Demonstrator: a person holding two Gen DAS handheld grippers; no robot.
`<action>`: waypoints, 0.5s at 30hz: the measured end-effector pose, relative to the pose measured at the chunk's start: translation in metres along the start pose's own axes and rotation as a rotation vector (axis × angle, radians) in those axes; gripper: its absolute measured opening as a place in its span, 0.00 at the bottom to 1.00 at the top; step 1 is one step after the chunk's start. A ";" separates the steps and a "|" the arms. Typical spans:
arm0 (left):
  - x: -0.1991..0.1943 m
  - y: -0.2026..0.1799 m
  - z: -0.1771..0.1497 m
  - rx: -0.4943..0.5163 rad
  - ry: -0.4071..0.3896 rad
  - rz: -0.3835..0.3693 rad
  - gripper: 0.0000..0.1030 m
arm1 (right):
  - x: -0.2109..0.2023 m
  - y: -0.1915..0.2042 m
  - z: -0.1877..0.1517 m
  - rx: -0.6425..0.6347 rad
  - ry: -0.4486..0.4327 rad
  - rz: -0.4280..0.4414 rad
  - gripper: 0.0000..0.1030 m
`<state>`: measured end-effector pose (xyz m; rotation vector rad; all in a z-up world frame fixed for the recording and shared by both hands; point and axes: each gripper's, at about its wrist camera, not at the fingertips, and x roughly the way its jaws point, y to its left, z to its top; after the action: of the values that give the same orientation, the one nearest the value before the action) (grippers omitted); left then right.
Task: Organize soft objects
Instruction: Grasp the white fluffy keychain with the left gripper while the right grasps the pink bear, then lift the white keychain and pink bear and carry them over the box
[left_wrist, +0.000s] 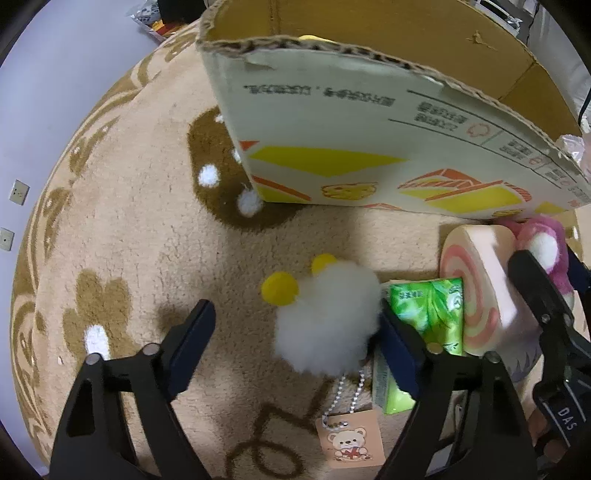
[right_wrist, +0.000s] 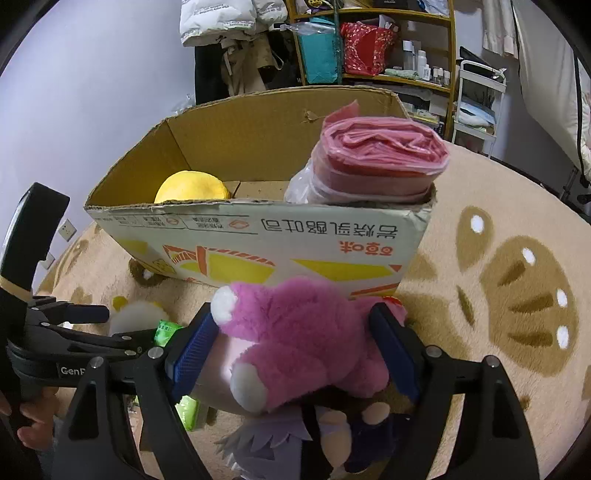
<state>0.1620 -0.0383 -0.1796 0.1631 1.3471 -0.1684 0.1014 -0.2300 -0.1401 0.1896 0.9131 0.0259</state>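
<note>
Inside cardboard box (right_wrist: 236, 229): yellow plush (right_wrist: 192, 188); pink roll (right_wrist: 376, 162)

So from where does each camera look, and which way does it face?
Left wrist: on the left gripper, facing down at the white fluffy toy on the rug; its fingers show.
Right wrist: on the right gripper, facing the cardboard box; fingers around the pink plush.
Both show the box, pink plush, white toy and the opposite gripper.

Dim warm indoor light, soft shadows on the carpet (left_wrist: 155, 236), heavy fisheye bending (dark corners), slight blur
</note>
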 end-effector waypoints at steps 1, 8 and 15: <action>0.000 0.000 -0.001 -0.002 0.007 -0.008 0.77 | 0.000 0.000 0.000 -0.001 -0.001 -0.001 0.85; 0.006 0.003 -0.005 -0.022 0.034 -0.062 0.58 | 0.001 0.000 -0.001 -0.014 -0.001 -0.017 0.80; 0.008 -0.006 -0.006 0.007 0.047 -0.104 0.37 | -0.001 0.006 -0.002 -0.049 -0.011 -0.026 0.67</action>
<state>0.1571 -0.0435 -0.1889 0.1035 1.4024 -0.2584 0.0990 -0.2241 -0.1395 0.1319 0.9027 0.0228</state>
